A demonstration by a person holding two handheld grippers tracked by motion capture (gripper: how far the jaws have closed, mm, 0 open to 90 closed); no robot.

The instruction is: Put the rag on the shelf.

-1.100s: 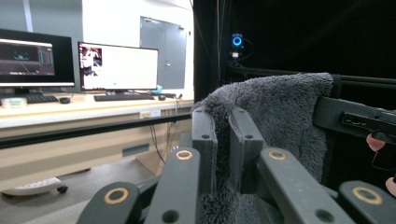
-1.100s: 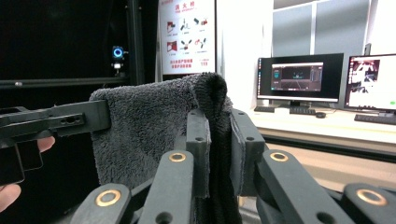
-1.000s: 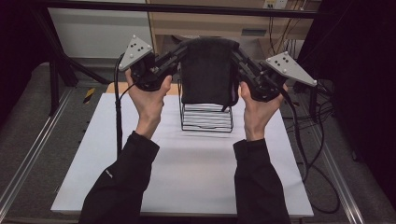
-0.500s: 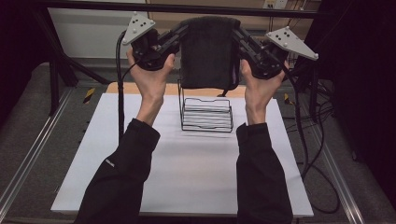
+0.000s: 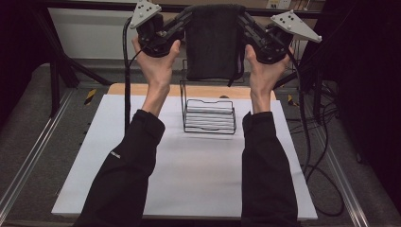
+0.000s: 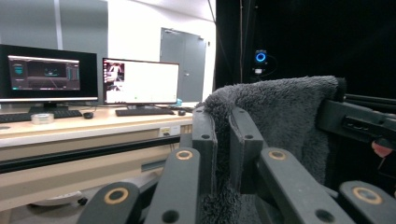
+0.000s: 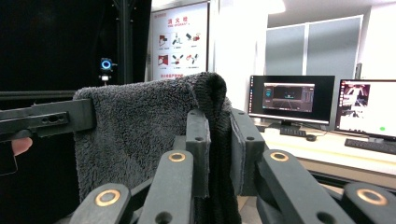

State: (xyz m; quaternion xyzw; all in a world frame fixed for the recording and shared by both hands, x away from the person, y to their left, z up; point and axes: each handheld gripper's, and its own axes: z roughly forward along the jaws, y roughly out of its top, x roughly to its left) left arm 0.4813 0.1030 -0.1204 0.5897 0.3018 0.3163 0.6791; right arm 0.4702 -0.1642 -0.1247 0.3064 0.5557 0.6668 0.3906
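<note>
Held taut above the rack (image 5: pixel 209 115), the towel (image 5: pixel 215 40) looks soft, light and floppy — best pinched at its top corners, as the left gripper (image 5: pixel 185 19) and right gripper (image 5: pixel 243 20) clamp it.

Bright, sharp table; dark surroundings; slightly soft close-ups.

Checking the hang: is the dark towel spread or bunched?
Spread: the dark towel hangs flat between the left hand-held gripper and right hand-held gripper.
</note>
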